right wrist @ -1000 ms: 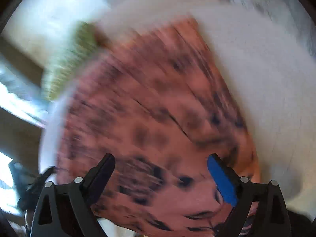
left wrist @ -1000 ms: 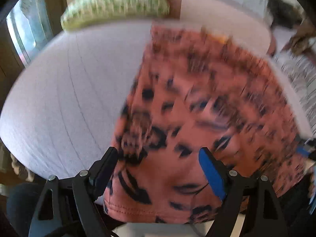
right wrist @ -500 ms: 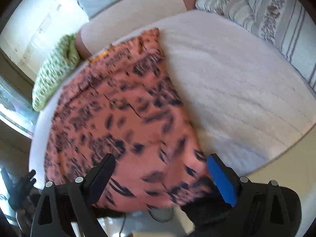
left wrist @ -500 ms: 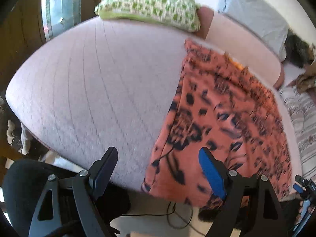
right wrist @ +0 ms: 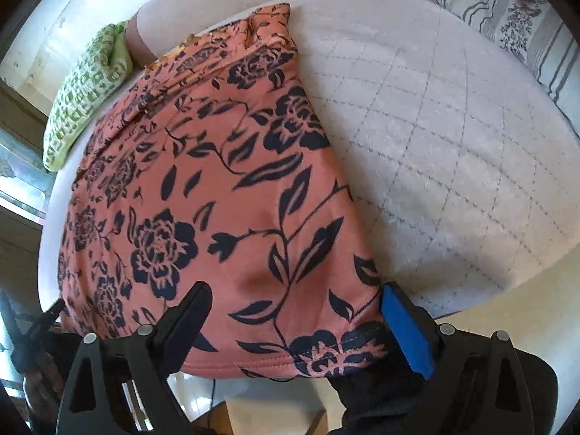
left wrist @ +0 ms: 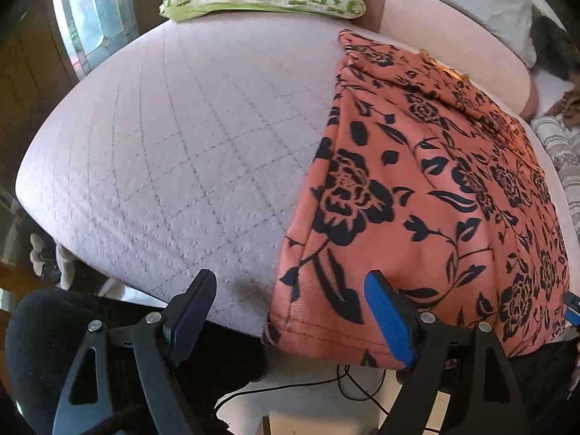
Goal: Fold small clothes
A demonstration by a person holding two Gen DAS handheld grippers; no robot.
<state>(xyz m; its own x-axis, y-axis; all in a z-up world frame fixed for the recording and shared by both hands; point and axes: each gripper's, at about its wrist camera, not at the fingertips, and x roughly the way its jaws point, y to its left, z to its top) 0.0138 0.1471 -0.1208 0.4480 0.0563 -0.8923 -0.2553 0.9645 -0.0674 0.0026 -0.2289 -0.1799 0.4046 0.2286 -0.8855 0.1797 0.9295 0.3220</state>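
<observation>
1. Garment (left wrist: pixel 417 195): orange, black floral print; now spread flat on the bed (left wrist: pixel 174 152), hem overhanging the bed's near edge.
2. Left gripper (left wrist: pixel 290 311): released, empty, drawn back above the hem's left corner.
3. Right gripper (right wrist: pixel 293 322): released, empty, likewise withdrawn above the hem.
4. Status: laid out; folding can begin.

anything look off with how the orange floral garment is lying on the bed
Mostly flat, but the orange floral garment overhangs the near edge of the quilted mattress, its hem off the bed, and its far end is bunched.
</observation>
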